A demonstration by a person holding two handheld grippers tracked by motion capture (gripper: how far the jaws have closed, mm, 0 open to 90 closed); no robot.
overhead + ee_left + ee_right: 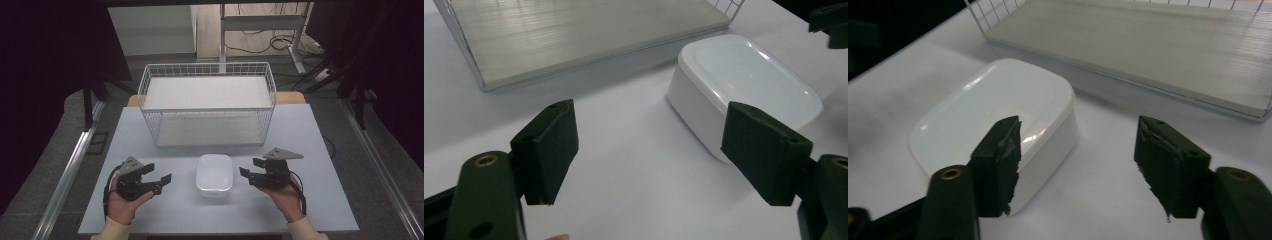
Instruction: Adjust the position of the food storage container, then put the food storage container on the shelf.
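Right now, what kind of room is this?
Probably a lab or workshop set up for recording. A table stands between dark curtains, cables trail on the floor behind, and a person's hands hold the left gripper and right gripper beside a white box.

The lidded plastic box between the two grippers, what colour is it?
White all over, glossy lid too. The rounded plastic box shows best in the left gripper view.

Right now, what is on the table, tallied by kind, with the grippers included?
Lidded white containers: 1, the white container
White wire baskets: 1, the wire basket
Hand-held grippers: 2, the left gripper and the right gripper, both open, either side of the container
Total: 4
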